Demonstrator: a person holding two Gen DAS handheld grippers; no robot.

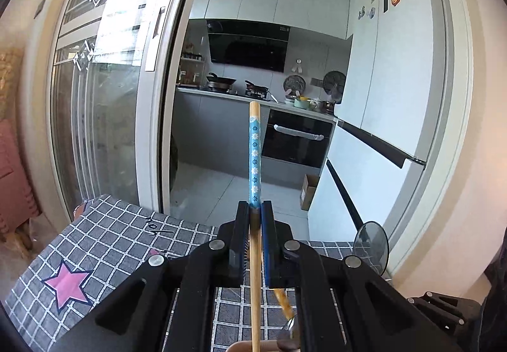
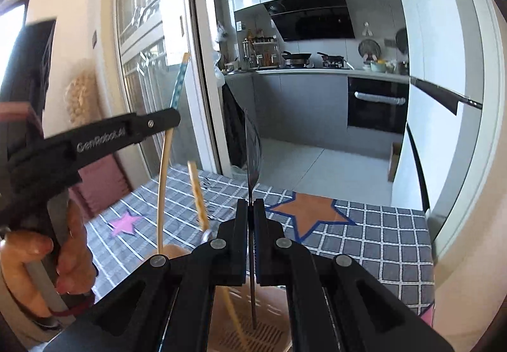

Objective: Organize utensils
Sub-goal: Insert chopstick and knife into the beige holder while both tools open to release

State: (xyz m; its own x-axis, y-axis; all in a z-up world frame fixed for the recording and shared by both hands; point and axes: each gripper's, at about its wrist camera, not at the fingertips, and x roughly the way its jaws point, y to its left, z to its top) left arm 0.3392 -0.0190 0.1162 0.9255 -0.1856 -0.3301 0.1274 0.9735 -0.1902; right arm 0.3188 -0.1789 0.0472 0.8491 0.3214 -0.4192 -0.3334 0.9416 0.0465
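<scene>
The left gripper [image 1: 255,209] fills the bottom of its own view, its jaws clamped on a chopstick [image 1: 255,158] whose blue flowered end stands up past the fingertips while the bare wooden shaft runs down toward a tan holder [image 2: 253,333] at the frame's lower edge. In the right wrist view that holder shows a slotted bottom, with the lower end of the spoon [image 2: 253,155] over it and a second, speckled chopstick [image 2: 198,193] leaning out of it to the left; whether either tip touches the slots is hard to tell. The right gripper [image 2: 250,209] has its jaws pressed together on the spoon's thin handle, the bowl seen edge-on above the fingertips. Both grippers hang over a grey checked cloth [image 1: 104,241] with pink and orange stars. Beyond stand a sliding glass door [image 1: 111,98], a white fridge [image 1: 396,82] and kitchen counters. At the left of the right view a hand [image 2: 63,250] grips the left tool's handle, tilting it upward to the right.
</scene>
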